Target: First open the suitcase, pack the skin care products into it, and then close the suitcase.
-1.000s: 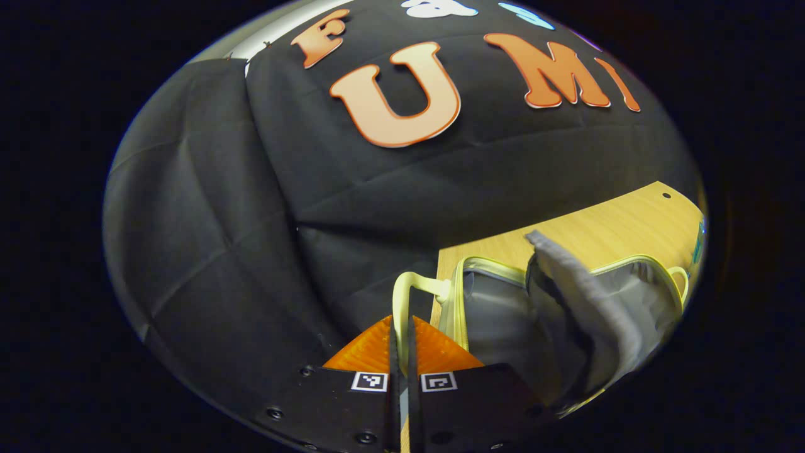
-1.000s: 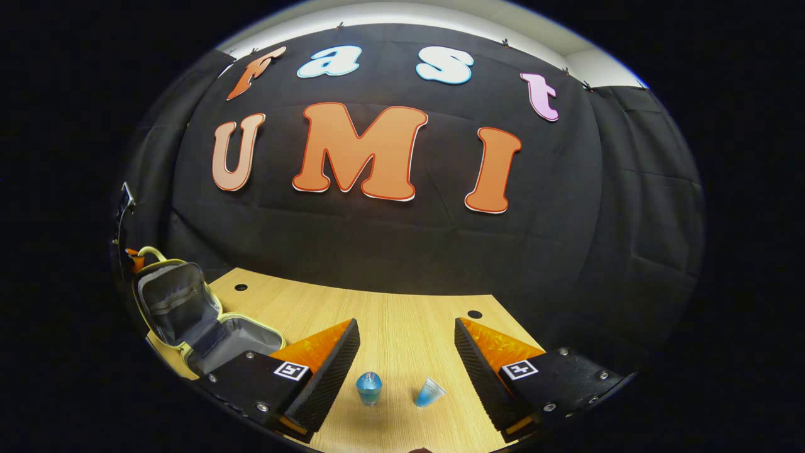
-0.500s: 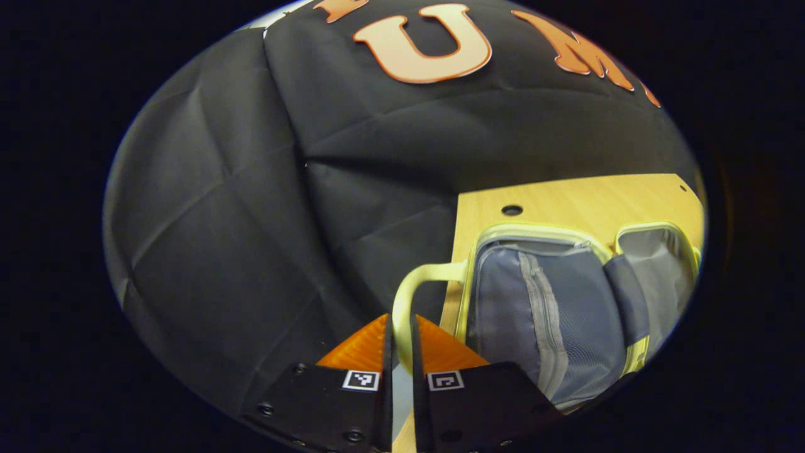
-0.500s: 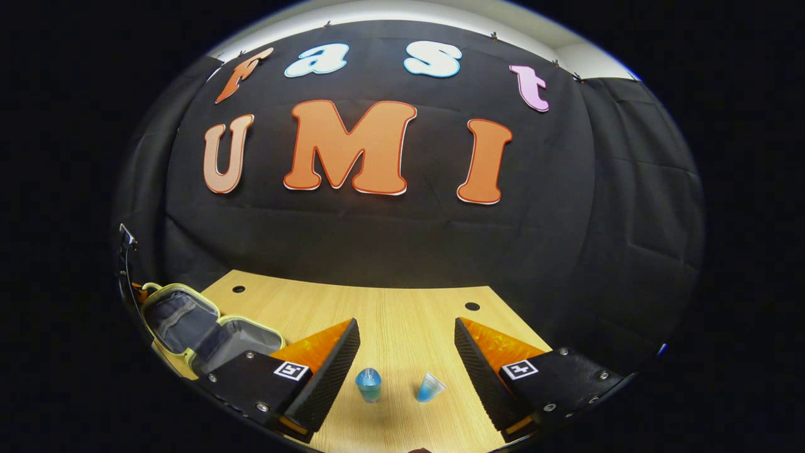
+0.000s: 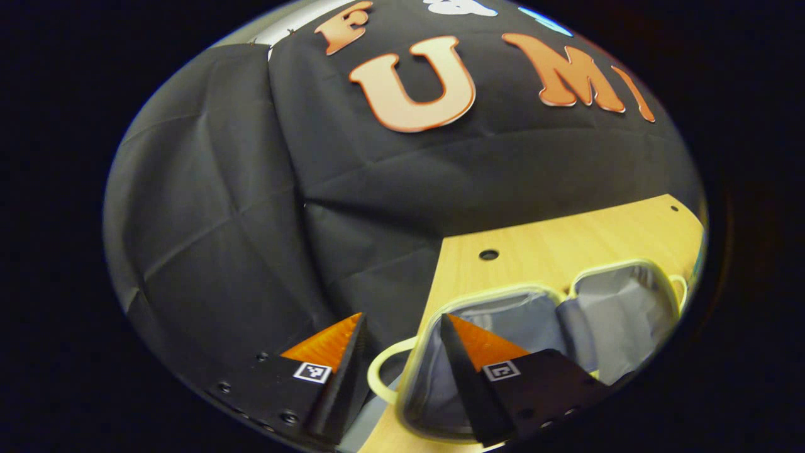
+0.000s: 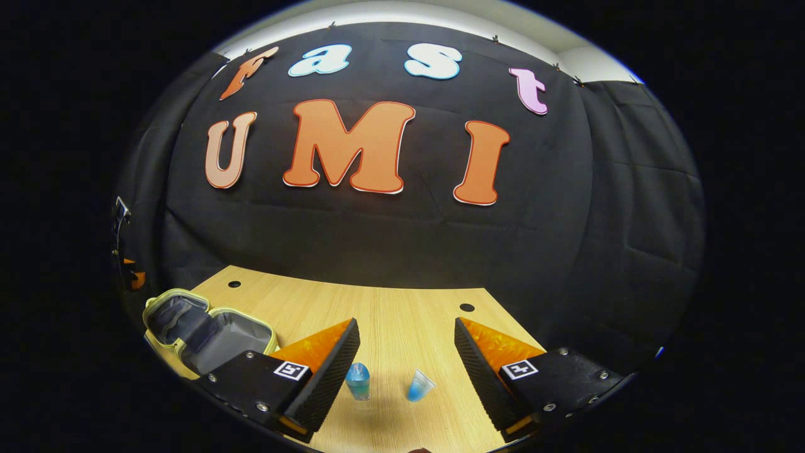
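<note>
In the left gripper view a small pale-yellow suitcase (image 5: 553,314) with grey lining lies opened out flat on the wooden table (image 5: 553,242). Its loop handle (image 5: 379,376) sits loose between the fingers of my open left gripper (image 5: 401,318), which touches nothing. The same suitcase (image 6: 204,326) lies at the table's left in the right gripper view. There my right gripper (image 6: 406,326) hovers open above two skin care items. One is a small blue bottle (image 6: 358,381) standing upright. The other is a small blue tube (image 6: 419,385) lying tilted beside it.
The table (image 6: 390,314) has round cable holes (image 6: 466,307) near its back edge. The black cloth wall hangs close behind it. The table's left edge runs just beside the suitcase handle, with a drop beyond.
My left gripper has opened and let go of the suitcase handle. The lid, held raised a second ago, now lies flat. The right gripper has barely moved.
</note>
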`<control>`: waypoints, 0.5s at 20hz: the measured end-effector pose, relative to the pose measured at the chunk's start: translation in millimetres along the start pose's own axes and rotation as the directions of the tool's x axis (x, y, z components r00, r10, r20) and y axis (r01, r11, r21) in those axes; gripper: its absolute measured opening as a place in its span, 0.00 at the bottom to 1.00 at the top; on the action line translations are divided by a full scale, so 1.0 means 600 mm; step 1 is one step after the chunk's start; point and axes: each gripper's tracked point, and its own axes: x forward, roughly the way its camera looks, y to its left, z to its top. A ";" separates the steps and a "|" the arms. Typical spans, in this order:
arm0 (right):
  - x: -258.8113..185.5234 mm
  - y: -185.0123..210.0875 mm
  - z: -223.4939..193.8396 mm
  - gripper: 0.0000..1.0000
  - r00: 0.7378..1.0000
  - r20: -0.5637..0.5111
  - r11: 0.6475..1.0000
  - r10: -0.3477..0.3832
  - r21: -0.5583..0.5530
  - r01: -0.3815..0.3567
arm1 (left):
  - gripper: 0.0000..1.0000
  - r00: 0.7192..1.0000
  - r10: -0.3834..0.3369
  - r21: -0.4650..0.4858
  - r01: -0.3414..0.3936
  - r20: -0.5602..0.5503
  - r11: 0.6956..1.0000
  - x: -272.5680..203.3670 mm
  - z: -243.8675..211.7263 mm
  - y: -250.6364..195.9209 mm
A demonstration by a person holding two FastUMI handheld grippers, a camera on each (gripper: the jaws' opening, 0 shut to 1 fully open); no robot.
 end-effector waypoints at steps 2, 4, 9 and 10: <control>0.003 -0.009 -0.015 0.95 1.000 -0.018 1.000 0.008 0.008 -0.008 | 0.86 0.998 -0.034 0.018 0.033 0.057 0.999 -0.024 0.045 -0.049; 0.005 -0.019 -0.025 0.96 1.000 -0.023 1.000 0.017 0.019 -0.016 | 0.89 0.993 -0.075 0.032 0.073 0.094 0.997 -0.049 0.079 -0.105; 0.013 -0.043 -0.043 0.96 0.998 -0.028 0.998 0.061 0.019 -0.061 | 0.93 0.963 -0.191 0.030 0.189 0.189 0.982 -0.117 0.148 -0.268; 0.013 -0.044 -0.044 0.96 0.997 -0.019 0.997 0.079 0.025 -0.078 | 0.93 0.957 -0.202 0.018 0.203 0.210 0.979 -0.133 0.161 -0.301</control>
